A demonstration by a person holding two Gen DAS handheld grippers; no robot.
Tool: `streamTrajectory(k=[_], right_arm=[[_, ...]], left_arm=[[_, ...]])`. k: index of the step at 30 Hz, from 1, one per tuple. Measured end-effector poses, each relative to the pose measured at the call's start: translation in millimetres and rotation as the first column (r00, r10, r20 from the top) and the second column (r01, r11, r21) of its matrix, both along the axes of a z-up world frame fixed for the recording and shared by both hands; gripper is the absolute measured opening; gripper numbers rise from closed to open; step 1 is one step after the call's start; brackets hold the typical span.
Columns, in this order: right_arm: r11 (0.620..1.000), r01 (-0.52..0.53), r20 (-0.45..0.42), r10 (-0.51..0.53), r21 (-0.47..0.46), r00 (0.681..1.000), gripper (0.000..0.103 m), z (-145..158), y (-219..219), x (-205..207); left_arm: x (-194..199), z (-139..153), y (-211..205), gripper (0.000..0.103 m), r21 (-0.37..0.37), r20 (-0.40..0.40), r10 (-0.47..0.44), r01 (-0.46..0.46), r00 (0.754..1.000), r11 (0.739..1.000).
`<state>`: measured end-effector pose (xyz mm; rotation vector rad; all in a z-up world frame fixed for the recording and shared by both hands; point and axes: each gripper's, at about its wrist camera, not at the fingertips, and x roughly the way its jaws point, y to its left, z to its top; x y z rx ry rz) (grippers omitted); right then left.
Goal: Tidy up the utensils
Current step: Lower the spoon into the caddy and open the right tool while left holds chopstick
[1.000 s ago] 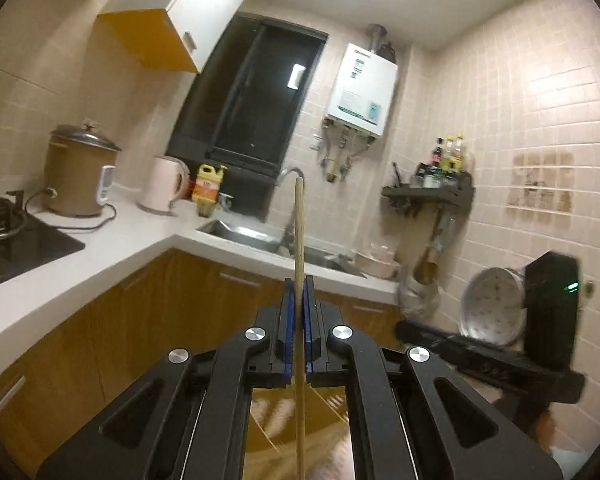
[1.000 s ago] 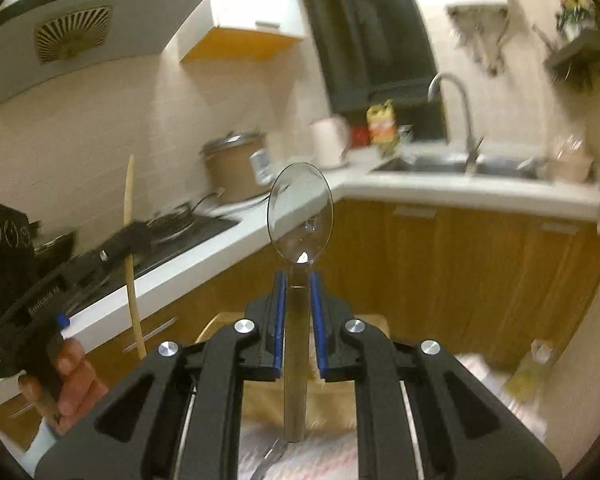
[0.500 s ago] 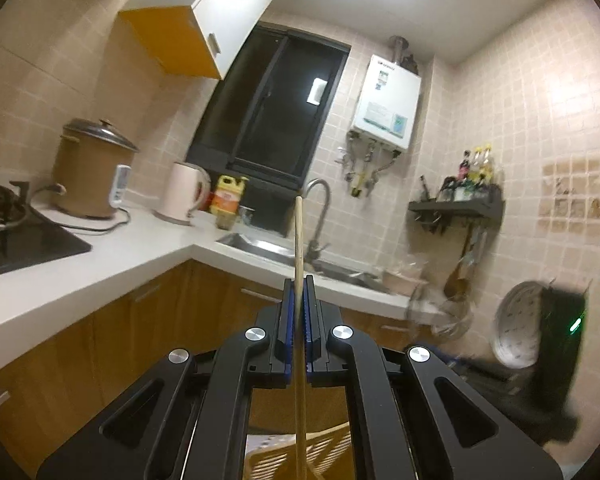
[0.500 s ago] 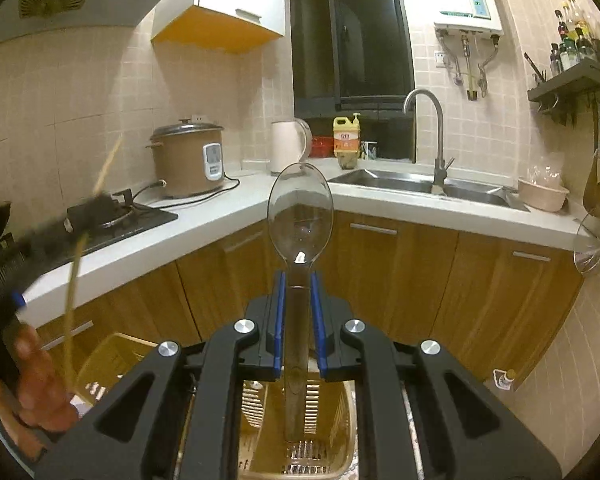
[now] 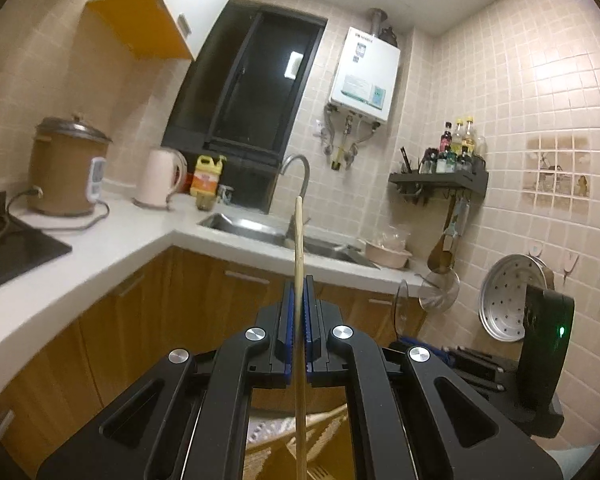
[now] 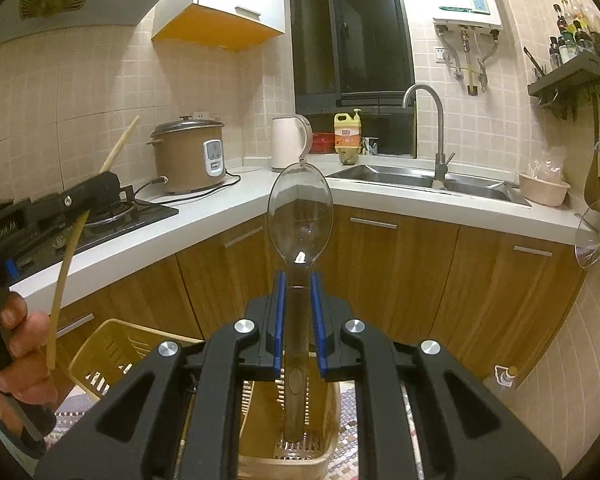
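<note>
Right wrist view: basket (image 6: 100, 354) now lower, nearer.

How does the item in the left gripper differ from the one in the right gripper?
The chopstick is a thin, opaque wooden stick; the spoon is clear plastic with a broad oval bowl. The chopstick fills a nearly shut gap; the spoon's handle holds the pads wider apart. Both stand upright, clamped, above the yellow basket.
</note>
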<state>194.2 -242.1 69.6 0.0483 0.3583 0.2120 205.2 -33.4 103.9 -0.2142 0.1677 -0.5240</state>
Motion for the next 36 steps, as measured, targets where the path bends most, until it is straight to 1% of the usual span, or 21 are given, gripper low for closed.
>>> streamTrajectory(k=[3,5,7,8,9,12,14,15,19,22,23,24,26,28,30,32,34,36], right_arm=[[1.000,-0.003,0.000,0.003,-0.005,1.000,0.011,-0.1,0.7,-1.2],[1.000,-0.005,-0.001,0.005,-0.005,1.000,0.011,-0.1,0.3,-1.5],[1.000,-0.007,-0.004,0.007,-0.003,1.000,0.011,-0.9,-0.3,-1.8],[1.000,-0.008,-0.006,0.008,-0.001,1.000,0.011,-1.7,-0.8,-2.3],[1.000,-0.009,-0.008,0.009,-0.001,1.000,0.011,-2.7,-1.3,-2.7],[1.000,-0.012,-0.012,0.012,-0.004,1.000,0.011,-4.5,-2.2,-2.9],[1.000,-0.014,-0.013,0.014,-0.007,1.000,0.011,-5.3,-1.4,-3.4],[1.000,-0.018,-0.014,0.018,-0.005,1.000,0.011,-6.2,-0.6,-3.6],[1.000,-0.026,-0.016,0.026,0.001,1.000,0.011,-7.9,1.5,-3.9],[0.999,-0.034,-0.021,0.035,0.008,0.999,0.011,-9.4,2.2,-4.9],[0.999,-0.035,-0.023,0.035,0.013,0.999,0.011,-9.6,1.3,-5.1],[0.999,-0.032,-0.018,0.032,0.019,0.999,0.011,-9.0,-0.6,-5.8],[0.998,-0.045,0.009,0.045,0.034,0.999,0.011,-4.9,-3.8,-7.2],[0.999,-0.028,0.036,0.027,0.030,0.999,0.011,1.6,-5.4,-5.6],[0.997,-0.049,0.037,0.046,0.060,0.998,0.011,8.7,-7.7,1.7],[0.995,-0.064,0.032,0.062,0.073,0.998,0.011,11.1,-8.8,5.0],[0.996,-0.071,0.035,0.069,0.062,0.997,0.011,9.6,-7.6,4.3],[0.998,-0.059,0.054,0.058,0.021,0.997,0.011,4.6,-3.4,0.5]], left_arm=[[-2.0,13.2,4.4,0.002,-0.043,0.031,0.002,0.000,1.000,0.999],[0.9,16.1,3.2,0.002,-0.027,0.050,0.030,-0.029,0.998,0.999],[9.3,10.9,2.5,0.002,-0.016,0.023,0.032,-0.032,0.999,0.999],[16.5,1.9,4.3,0.002,-0.018,-0.010,0.028,-0.028,1.000,0.999],[19.6,-2.8,5.0,0.002,-0.017,-0.026,0.027,-0.028,0.999,0.999],[27.4,-19.2,10.9,0.002,-0.035,-0.078,0.005,-0.008,0.997,0.999],[26.5,-21.0,16.3,0.002,-0.056,-0.086,0.002,-0.007,0.996,0.998],[25.6,-21.1,16.6,0.002,-0.052,-0.087,-0.012,0.007,0.996,0.999],[19.0,-19.3,11.4,0.002,-0.019,-0.064,-0.031,0.030,0.997,0.999],[15.0,-13.8,9.6,0.002,-0.031,-0.052,-0.045,0.043,0.998,0.999],[14.4,-12.7,10.3,0.002,-0.044,-0.057,-0.071,0.069,0.996,0.997],[11.6,-11.8,10.3,0.002,-0.048,-0.051,-0.072,0.070,0.996,0.996],[2.8,-9.9,9.5,0.002,-0.036,-0.011,-0.064,0.063,0.998,0.997],[-2.9,-4.3,7.8,0.002,-0.036,0.036,-0.043,0.045,0.998,0.998],[-0.5,2.4,5.9,0.002,-0.049,0.050,-0.051,0.053,0.997,0.997],[5.3,7.0,4.6,0.002,-0.065,0.048,-0.060,0.063,0.997,0.996],[9.8,7.9,3.4,0.002,-0.067,0.045,-0.073,0.076,0.996,0.995],[10.6,5.1,3.7,0.002,-0.066,0.048,-0.082,0.085,0.995,0.994]])
